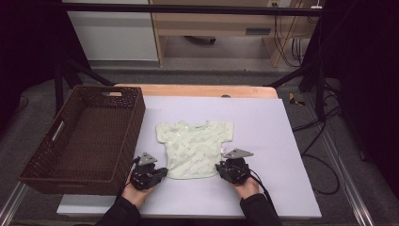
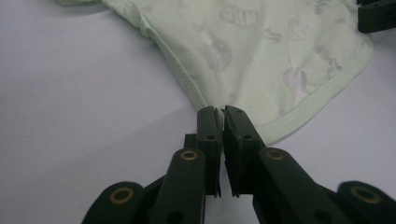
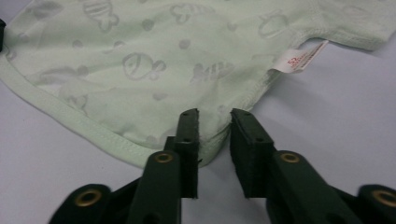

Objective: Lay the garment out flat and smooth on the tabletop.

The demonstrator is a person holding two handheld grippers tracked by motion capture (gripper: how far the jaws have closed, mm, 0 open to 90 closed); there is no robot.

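The little T-shirt (image 1: 195, 148) lies flat on the pale mat (image 1: 263, 141), front up, neck toward the far edge, sleeves spread to either side, hem toward the person. It is a light green shirt with a faint print of fish and other small shapes. It sits near the middle of the mat, just right of the brown wicker basket (image 1: 61, 136), which stands at the left side of the table and overhangs its edge.

Down at the hem, both hands are in. The left gripper (image 1: 160, 173) sits at the shirt's lower left corner, and in the left gripper view (image 2: 220, 112) its jaws are pressed together on that corner, the fabric pinched between the pads where the side seam meets the hem. The cloth fans out away from the pinch and lies loose on the mat.

The right gripper (image 1: 220, 168) sits at the lower right corner. In the right gripper view (image 3: 214, 114) its jaws stand apart with a clear gap, and the corner of the hem lies in that gap; one jaw is over the cloth, the other beside its edge on the mat. The pads do not press on the fabric.

A white care label (image 3: 301, 58) with red print sticks out from the side seam, farther up from the right gripper.
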